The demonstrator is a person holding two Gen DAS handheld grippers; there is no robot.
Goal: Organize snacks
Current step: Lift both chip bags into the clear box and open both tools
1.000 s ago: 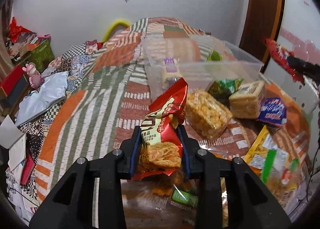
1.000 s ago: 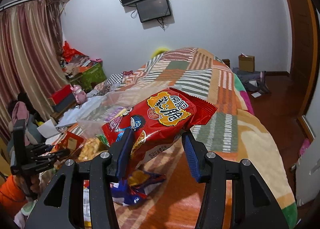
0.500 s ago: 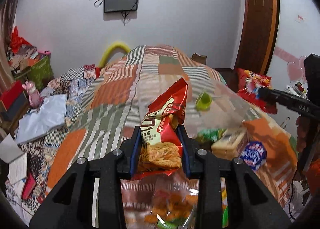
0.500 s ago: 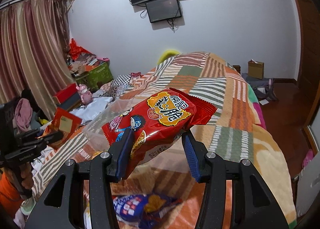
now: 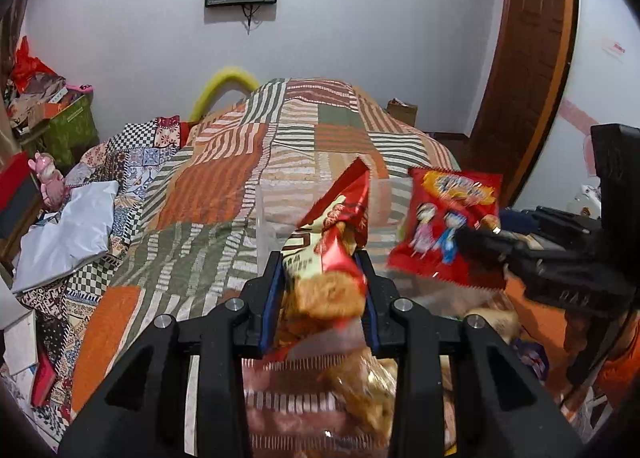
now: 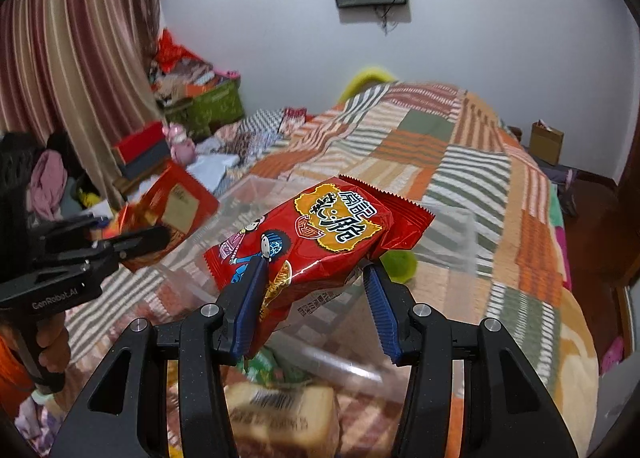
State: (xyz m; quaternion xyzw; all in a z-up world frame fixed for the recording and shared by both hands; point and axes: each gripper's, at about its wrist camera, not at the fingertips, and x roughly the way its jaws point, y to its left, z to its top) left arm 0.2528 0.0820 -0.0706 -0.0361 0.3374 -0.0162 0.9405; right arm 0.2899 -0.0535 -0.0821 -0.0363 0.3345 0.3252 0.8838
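My left gripper [image 5: 322, 290] is shut on a red and cream snack bag [image 5: 332, 258], held upright above the bed. It also shows in the right wrist view [image 6: 132, 244] with that bag [image 6: 176, 209] at the left. My right gripper [image 6: 316, 294] is shut on a red snack bag with cartoon figures [image 6: 320, 234]; the same bag [image 5: 448, 225] shows at the right of the left wrist view. Both bags hang over a clear plastic bin [image 6: 452, 242] on the bed. A green item [image 6: 400, 264] lies inside the bin.
A striped patchwork quilt [image 5: 224, 185] covers the bed. Loose snacks lie below the grippers: a clear bag of golden pieces [image 5: 368, 394] and a pale wrapped cake [image 6: 280, 414]. Boxes and clutter [image 5: 44, 113] stand at the left by the curtain [image 6: 72, 57].
Both grippers have moved forward and toward each other with their bags, now over the clear bin. The loose snacks have dropped lower in view.
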